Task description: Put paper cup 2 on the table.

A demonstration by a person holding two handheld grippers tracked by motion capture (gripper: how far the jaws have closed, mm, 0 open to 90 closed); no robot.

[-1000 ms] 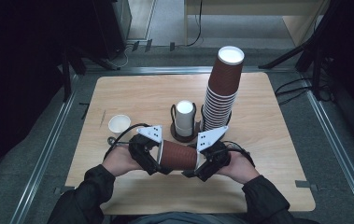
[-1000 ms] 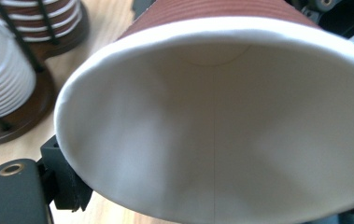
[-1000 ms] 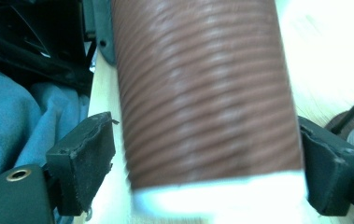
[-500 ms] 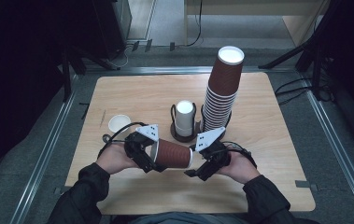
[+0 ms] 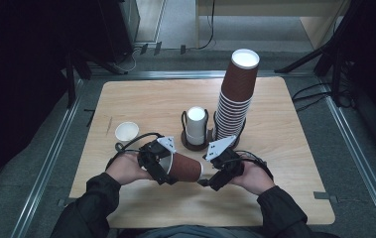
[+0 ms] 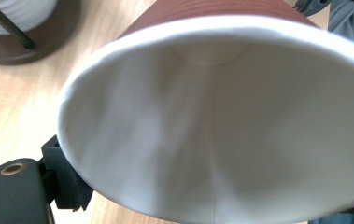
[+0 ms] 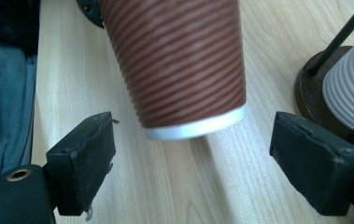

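Brown paper cup (image 5: 184, 167), pinched at its rim by the left tongs (image 5: 161, 167) near the desk's (image 5: 294, 148) front edge, could crumple or slip as the spread right tongs (image 7: 191, 158) close.

Ribbed brown paper cup (image 5: 184, 167), white inside, on its side above table.

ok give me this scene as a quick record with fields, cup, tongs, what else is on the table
held cup: brown ribbed paper cup, lying sideways above the table
left tongs: shut on the cup's rim, mouth toward their camera
right tongs: open, jaws either side of the cup's base, not touching
cup stack: tall brown stack, upright in a holder
white stack: short stack in a round dark holder
loose item: small white cup, far left
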